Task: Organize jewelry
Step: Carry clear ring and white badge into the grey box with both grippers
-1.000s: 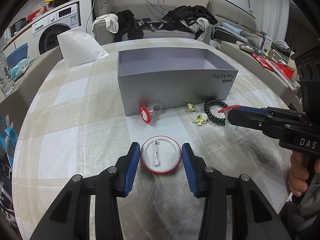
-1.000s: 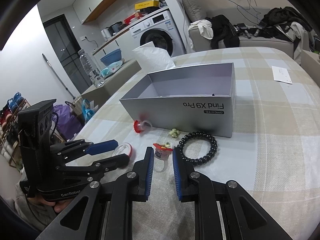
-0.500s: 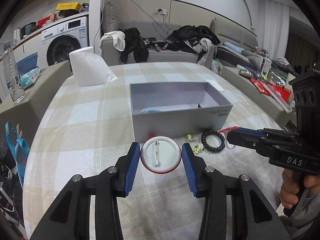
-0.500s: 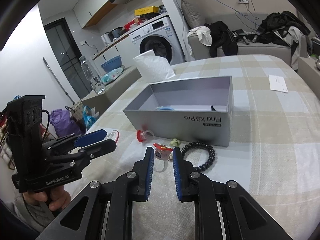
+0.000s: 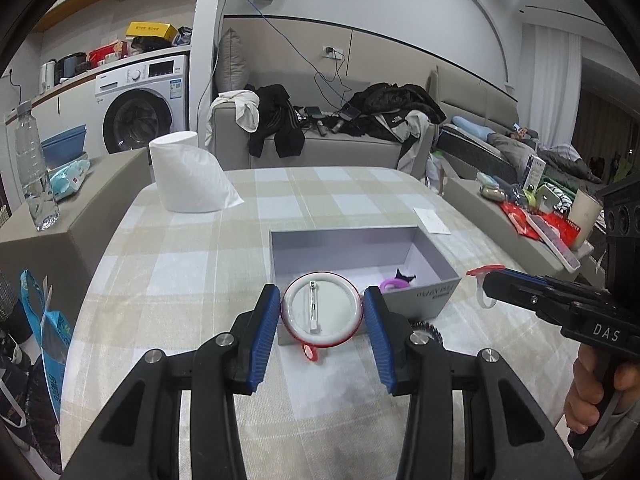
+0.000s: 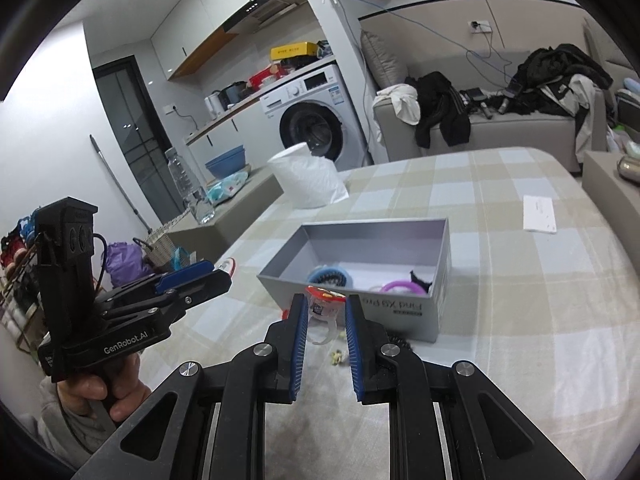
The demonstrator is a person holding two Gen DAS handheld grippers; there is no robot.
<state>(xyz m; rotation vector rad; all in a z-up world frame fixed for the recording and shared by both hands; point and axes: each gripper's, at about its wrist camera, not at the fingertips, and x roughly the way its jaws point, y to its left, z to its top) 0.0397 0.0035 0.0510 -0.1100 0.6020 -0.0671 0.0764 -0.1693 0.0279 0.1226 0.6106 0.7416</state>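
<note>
Both grippers lifted off table since a second ago: left gripper clamps round red-rimmed white pin badge, right gripper pinches clear plastic red-topped ring; both near open grey cardboard box, drop next

"DAS" stands in white letters on the black body of the right tool, seen from the left wrist view. "GenRobot.AI" is printed in white on the body of the left tool in the right wrist view. The grey box carries "Find X9 Pro" on its near side — upside down in both views, with a smaller line beneath it too small to read. Labels on the washer are blurred — unreadable.
</note>
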